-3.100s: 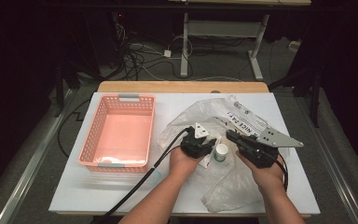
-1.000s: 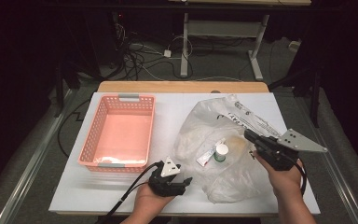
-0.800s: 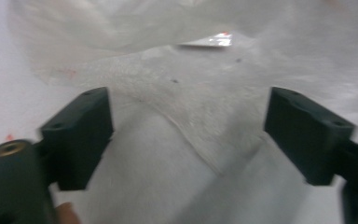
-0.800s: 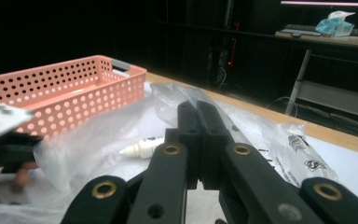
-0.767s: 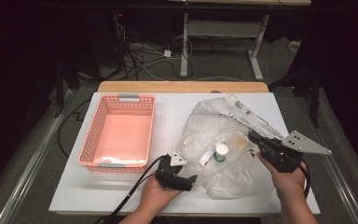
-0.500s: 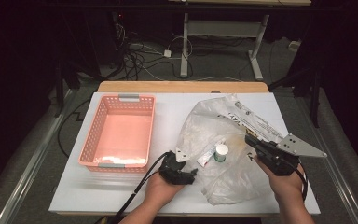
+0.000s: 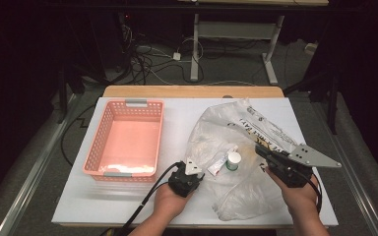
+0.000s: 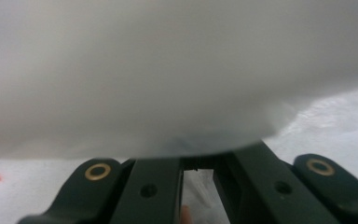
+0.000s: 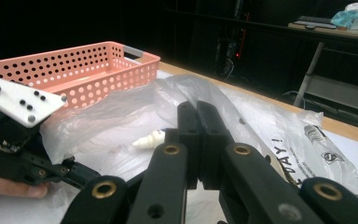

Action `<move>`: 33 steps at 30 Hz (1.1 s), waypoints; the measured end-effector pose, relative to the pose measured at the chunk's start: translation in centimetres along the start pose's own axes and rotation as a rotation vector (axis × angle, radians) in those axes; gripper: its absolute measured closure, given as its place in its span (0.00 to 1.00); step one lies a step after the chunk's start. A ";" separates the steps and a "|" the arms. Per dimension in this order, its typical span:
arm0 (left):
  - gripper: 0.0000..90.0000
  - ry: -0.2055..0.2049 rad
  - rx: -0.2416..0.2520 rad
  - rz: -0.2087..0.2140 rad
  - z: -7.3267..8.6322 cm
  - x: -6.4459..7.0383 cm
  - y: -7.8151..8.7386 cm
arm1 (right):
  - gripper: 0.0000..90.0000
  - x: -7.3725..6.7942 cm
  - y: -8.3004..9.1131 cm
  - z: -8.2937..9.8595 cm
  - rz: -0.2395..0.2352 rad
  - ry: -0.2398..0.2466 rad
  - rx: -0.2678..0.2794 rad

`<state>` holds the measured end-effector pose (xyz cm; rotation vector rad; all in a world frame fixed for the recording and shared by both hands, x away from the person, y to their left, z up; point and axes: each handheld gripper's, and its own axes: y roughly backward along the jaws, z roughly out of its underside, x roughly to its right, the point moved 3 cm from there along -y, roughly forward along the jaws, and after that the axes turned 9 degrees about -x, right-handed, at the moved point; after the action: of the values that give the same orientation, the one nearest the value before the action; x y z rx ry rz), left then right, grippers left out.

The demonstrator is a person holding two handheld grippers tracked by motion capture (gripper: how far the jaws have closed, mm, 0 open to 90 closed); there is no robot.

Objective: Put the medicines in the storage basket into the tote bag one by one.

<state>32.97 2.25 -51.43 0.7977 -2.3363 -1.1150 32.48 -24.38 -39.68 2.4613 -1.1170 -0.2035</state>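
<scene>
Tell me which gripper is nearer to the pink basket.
Left. The left gripper sits just off the near right corner of the pink basket, at the edge of the plastic bag. The right gripper is farther right, across the bag.

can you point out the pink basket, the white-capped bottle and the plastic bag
pink basket [image 7: 126, 103]: high view, on the grey handle of its far rim.
white-capped bottle [image 7: 233, 158]: high view, on its round white cap.
plastic bag [image 7: 211, 130]: high view, on the clear film left of the printed lettering.
</scene>
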 end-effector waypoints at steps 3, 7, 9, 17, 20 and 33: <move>0.98 0.025 0.061 0.028 0.3 -0.3 0.5 | 1.00 0.0 0.0 0.2 -0.003 -0.004 -0.003; 0.98 0.027 0.149 0.029 0.7 -0.3 1.2 | 1.00 -0.1 -0.2 0.5 -0.006 -0.004 -0.007; 0.98 0.031 0.179 0.029 0.8 -0.4 1.5 | 1.00 -0.1 -0.3 0.6 -0.006 -0.002 -0.006; 0.98 0.017 0.266 0.005 1.3 -0.1 2.2 | 1.00 -0.8 -0.7 0.7 -0.007 0.015 -0.007; 0.98 0.003 0.295 -0.009 1.5 0.1 2.4 | 1.00 -0.9 -0.7 0.6 -0.007 0.020 -0.003; 0.98 0.005 0.382 -0.025 1.8 0.2 3.0 | 1.00 -1.2 -0.8 0.7 -0.009 0.018 0.006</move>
<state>30.82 4.62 -50.05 0.9598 -2.5788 -0.6786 32.05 -23.24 -40.68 2.4693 -1.1009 -0.1810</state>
